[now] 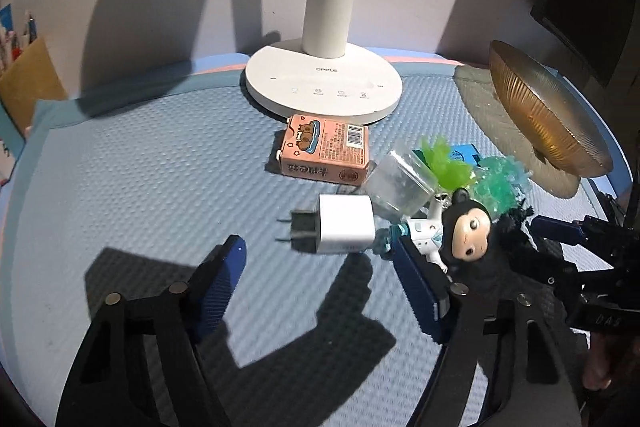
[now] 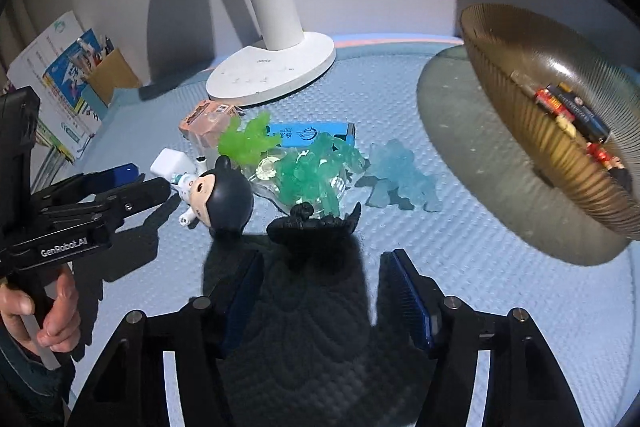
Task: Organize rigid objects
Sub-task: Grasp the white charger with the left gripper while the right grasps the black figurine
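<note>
A white charger plug (image 1: pixel 346 229) lies on the blue textured mat (image 1: pixel 140 167), just ahead of the left gripper (image 1: pixel 320 259), whose jaws stand spread with nothing between the pads. The right finger of that gripper sits close against a black-haired doll (image 1: pixel 466 231). Behind the plug lie a clear plastic box (image 1: pixel 400 183) and a pink carton (image 1: pixel 326 151) with a barcode. The lamp base (image 1: pixel 324 83) reads "OPPLE". The right gripper (image 2: pixel 322 279) is also spread and empty, near a black figure (image 2: pixel 316 223); the left tool's side reads "GenRobot.AI". Only the right view shows batteries (image 2: pixel 572 115) inside the amber ribbed bowl (image 2: pixel 532 163) and a pale blue figure (image 2: pixel 400 175)
</note>
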The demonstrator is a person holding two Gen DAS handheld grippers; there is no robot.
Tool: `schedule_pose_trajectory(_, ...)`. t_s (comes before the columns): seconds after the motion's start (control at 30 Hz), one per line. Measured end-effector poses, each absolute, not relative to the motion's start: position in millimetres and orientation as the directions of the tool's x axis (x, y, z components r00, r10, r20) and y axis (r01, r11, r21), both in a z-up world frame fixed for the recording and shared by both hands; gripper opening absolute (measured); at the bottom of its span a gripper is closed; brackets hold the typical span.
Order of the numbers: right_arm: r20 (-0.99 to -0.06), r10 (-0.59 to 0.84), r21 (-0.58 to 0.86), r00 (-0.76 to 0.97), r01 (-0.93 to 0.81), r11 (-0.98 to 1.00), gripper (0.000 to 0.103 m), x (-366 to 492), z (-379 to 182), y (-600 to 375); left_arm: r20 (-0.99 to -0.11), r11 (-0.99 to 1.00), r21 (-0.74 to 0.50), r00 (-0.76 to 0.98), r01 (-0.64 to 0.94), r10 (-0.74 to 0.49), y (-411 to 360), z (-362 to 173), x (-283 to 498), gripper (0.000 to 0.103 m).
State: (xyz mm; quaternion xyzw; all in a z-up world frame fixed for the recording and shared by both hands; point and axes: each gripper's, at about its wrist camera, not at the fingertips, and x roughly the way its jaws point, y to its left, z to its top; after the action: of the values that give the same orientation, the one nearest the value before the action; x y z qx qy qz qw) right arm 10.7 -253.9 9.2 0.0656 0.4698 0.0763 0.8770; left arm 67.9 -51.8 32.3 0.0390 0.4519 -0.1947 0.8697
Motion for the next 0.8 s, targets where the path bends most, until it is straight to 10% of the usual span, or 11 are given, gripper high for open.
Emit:
schedule_pose_trajectory(0.27, -0.809, 0.172, 0.155, 0.563, -0.078, 0.985, 0.050, 20, 9, -247, -0.797, 0.922, -0.105, 0.523, 0.372, -0.302, -62, 23, 80, 0.044)
schedule_pose_trajectory(0.8, -0.780, 0.314, 0.227, 0.542, -0.222, 0.948, 0.048, -77, 30, -242, -0.770, 0.912, -0.182, 0.524, 0.368, -0.365, -22, 36, -22, 0.043)
